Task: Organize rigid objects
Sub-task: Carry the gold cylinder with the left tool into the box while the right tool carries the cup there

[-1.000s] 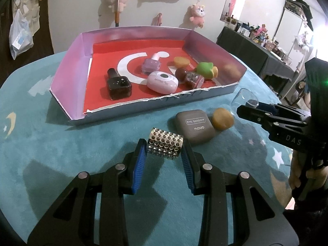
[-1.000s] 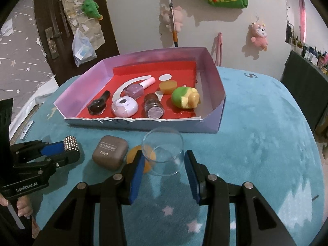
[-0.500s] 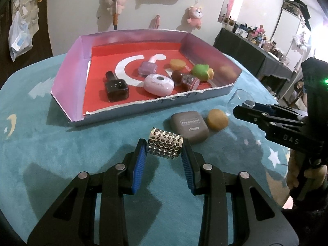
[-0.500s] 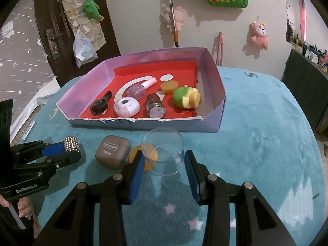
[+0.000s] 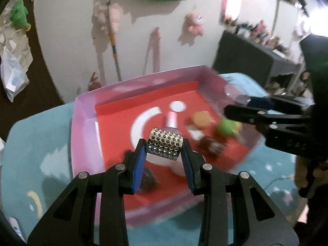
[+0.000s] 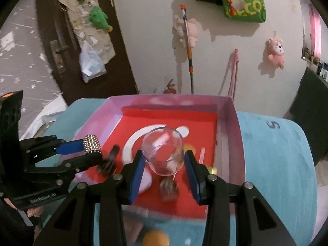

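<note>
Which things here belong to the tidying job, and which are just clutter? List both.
Job:
- studded roller, held in left gripper
- glass cup, held in right gripper
- pink tray
- orange ball, outside the tray

Lying about:
- pink plush on wall
- green bag
- mop
- plastic bag on door

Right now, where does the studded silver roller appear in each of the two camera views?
Left wrist view: the studded roller sits at the picture's centre, clamped between the left gripper and its blue pads, above the red tray floor.
Right wrist view: the roller is at mid-left, at the tip of the left gripper.
Shared landmark: the pink-walled tray with the white curved mark.
</note>
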The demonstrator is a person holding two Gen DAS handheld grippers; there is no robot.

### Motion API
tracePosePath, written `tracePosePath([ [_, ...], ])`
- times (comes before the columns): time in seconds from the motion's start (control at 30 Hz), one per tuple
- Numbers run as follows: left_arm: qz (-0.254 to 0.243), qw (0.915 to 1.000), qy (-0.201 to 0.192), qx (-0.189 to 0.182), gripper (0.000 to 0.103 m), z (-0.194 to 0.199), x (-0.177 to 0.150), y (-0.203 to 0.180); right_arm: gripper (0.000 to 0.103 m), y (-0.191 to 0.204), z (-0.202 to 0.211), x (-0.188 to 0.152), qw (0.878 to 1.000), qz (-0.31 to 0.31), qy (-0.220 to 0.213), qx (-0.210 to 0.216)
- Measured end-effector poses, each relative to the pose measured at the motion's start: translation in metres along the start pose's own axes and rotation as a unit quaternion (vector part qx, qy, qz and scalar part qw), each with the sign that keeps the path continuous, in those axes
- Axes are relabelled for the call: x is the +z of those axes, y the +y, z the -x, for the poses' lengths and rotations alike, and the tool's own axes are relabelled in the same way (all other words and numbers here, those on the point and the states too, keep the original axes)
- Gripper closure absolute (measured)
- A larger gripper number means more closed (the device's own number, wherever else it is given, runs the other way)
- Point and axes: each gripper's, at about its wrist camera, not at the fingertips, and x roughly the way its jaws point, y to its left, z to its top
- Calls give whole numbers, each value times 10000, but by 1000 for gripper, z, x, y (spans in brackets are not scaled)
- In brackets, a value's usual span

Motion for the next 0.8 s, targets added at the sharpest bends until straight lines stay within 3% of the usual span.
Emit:
tracePosePath([
  [0.27,11,9965,833,-5,71,-70,28,21,60,-14,-70,36,9972,43,677,-319],
  [0.5,23,9936,1121,103,71,-98,32,29,60,-13,-112,44,9911,207,1158,-624],
  [0.8,256,9896,1406,146,71,-117,33,36,60,-17,-138,44,9850,179,1519,-802],
])
